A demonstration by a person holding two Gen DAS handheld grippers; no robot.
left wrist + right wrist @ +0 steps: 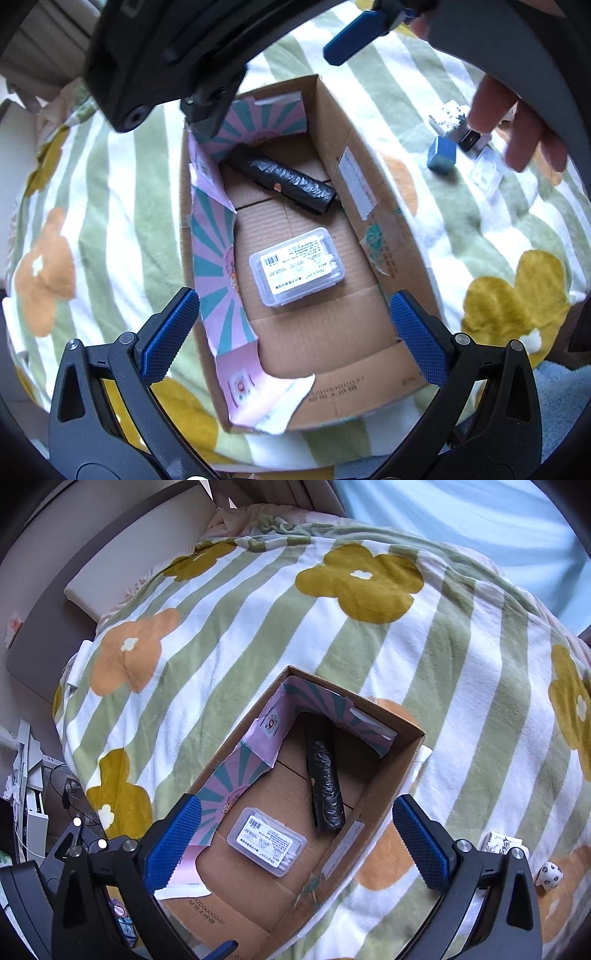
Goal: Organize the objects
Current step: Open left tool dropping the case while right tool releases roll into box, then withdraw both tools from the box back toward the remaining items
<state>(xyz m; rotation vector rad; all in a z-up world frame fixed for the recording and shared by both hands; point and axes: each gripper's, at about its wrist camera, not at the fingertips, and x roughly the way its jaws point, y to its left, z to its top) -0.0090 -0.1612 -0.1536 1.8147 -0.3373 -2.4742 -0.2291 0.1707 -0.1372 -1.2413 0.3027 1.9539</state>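
Observation:
An open cardboard box (369,384) lies on a striped flower blanket. Inside it are a black roll of bags (291,181) at the far end and a clear case of cotton swabs (297,267) nearer me. My left gripper (295,336) hovers open over the box's near end, nothing between its blue pads. In the right wrist view the same box (402,771) holds the roll (327,790) and the case (266,842). My right gripper (297,843) is open and empty above them. One of its blue fingers (354,33) shows at the top of the left wrist view.
A small blue block (441,153), a black and silver item (471,138) and a clear packet (487,175) lie on the blanket (461,229) right of the box, beside a hand (517,122). A white packet (502,843) and a spotted ball (550,875) are also there.

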